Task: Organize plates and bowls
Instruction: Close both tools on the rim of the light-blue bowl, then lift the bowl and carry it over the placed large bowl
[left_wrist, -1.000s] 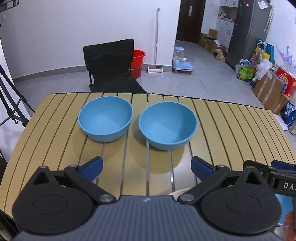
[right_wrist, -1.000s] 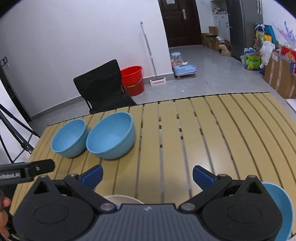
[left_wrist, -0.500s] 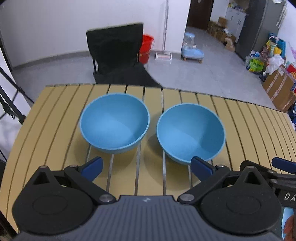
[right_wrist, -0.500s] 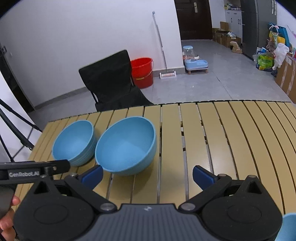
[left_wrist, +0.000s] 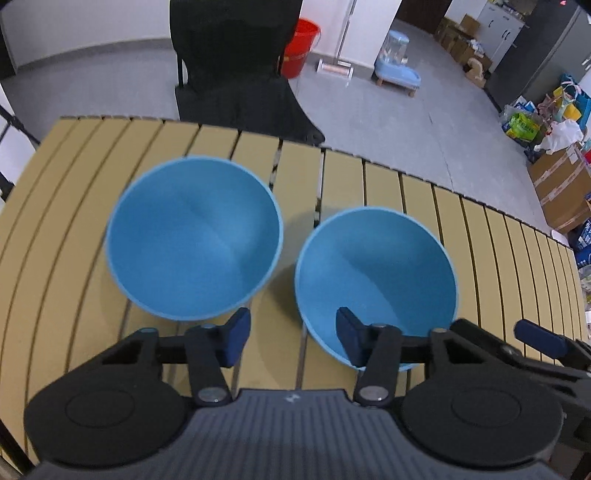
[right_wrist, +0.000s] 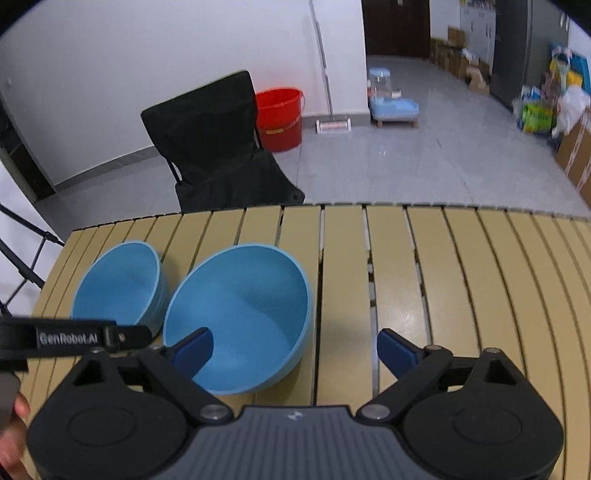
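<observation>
Two blue bowls stand side by side on a tan slatted table (left_wrist: 480, 240). My left gripper (left_wrist: 291, 341) hovers at the near left rim of the right bowl (left_wrist: 376, 266). One fingertip is over its inside, the other outside, toward the left bowl (left_wrist: 192, 236). Its jaws are closing, with the bowl wall between them and a gap still showing. My right gripper (right_wrist: 295, 350) straddles the near right rim of the same right bowl (right_wrist: 243, 306), closing slightly and not touching. The left bowl (right_wrist: 118, 280) sits apart.
A black folding chair (left_wrist: 229, 66) stands just behind the table's far edge, with a red bucket (left_wrist: 299, 48) beyond it. Boxes and bags (left_wrist: 561, 184) line the floor at right. A person's hand (right_wrist: 14, 424) holds the left gripper body (right_wrist: 74, 338).
Both grippers have moved forward and tilted down over the bowls. The left jaws have narrowed to about half. The right jaws have narrowed a little.
</observation>
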